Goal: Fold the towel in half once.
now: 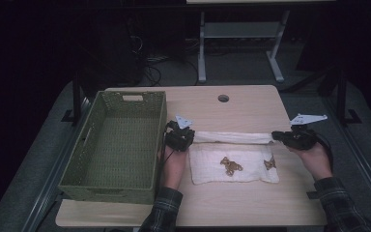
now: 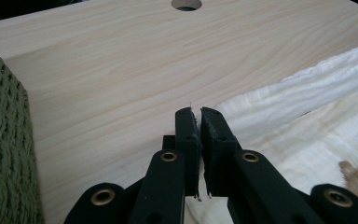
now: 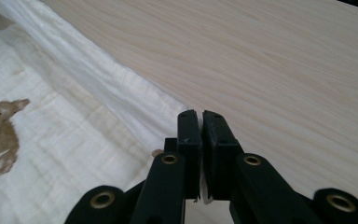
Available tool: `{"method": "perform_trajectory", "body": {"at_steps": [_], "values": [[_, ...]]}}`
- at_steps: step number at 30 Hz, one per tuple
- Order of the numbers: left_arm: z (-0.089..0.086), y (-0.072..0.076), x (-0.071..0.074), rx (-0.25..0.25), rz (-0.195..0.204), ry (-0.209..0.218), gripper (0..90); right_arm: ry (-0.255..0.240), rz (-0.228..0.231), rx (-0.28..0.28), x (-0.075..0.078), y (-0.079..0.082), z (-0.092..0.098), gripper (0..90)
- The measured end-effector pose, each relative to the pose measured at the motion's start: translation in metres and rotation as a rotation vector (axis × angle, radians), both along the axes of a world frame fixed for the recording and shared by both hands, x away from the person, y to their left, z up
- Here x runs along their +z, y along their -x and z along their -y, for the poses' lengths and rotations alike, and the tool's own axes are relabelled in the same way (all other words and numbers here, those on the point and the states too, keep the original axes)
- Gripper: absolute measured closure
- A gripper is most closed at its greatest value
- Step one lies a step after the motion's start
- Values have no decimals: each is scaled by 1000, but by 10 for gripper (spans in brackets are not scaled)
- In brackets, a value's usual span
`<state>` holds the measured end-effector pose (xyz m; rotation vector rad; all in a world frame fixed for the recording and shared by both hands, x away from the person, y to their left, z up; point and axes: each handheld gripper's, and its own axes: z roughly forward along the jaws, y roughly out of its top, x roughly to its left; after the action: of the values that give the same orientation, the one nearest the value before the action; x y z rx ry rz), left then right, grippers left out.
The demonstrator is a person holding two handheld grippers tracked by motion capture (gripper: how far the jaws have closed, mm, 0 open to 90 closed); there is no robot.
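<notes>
With my left gripper (image 1: 189, 136) and right gripper (image 1: 276, 137) each clamped on a far corner of the cloth (image 1: 234, 164) lying on the bench (image 1: 251, 104), I judge the fold underway; next, draw both corners evenly toward the near edge.

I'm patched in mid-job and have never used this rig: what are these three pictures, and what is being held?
A person works at a wooden table, holding a hand-held two-jaw tool in each hand. The high view looks down from above; the other two ride on the tools, looking along their black jaws. The left gripper and the right gripper are each shut on an end of the far edge of a white cloth with brown animal prints, lifted and folded partly toward the person. A green woven basket, empty, stands at the left.
</notes>
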<state>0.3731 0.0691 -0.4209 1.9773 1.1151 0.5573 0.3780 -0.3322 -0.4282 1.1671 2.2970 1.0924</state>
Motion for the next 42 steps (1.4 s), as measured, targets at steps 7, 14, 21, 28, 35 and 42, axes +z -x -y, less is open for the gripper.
{"method": "perform_trajectory", "body": {"at_steps": [7,14,21,28,35,42], "values": [[1,18,7,-6,28,13,857,5,-4,16,1,17,1,855],[1,34,11,-5,23,16,858,5,-6,35,3,36,3,855],[3,53,9,-23,20,-9,859,11,-16,48,1,50,6,854],[2,71,3,-21,14,-40,860,17,-20,77,-1,64,6,854],[0,86,1,-31,3,-33,859,25,-30,102,-4,75,6,853],[2,98,-5,-31,-4,-50,860,19,-37,108,-5,86,6,853]]}}
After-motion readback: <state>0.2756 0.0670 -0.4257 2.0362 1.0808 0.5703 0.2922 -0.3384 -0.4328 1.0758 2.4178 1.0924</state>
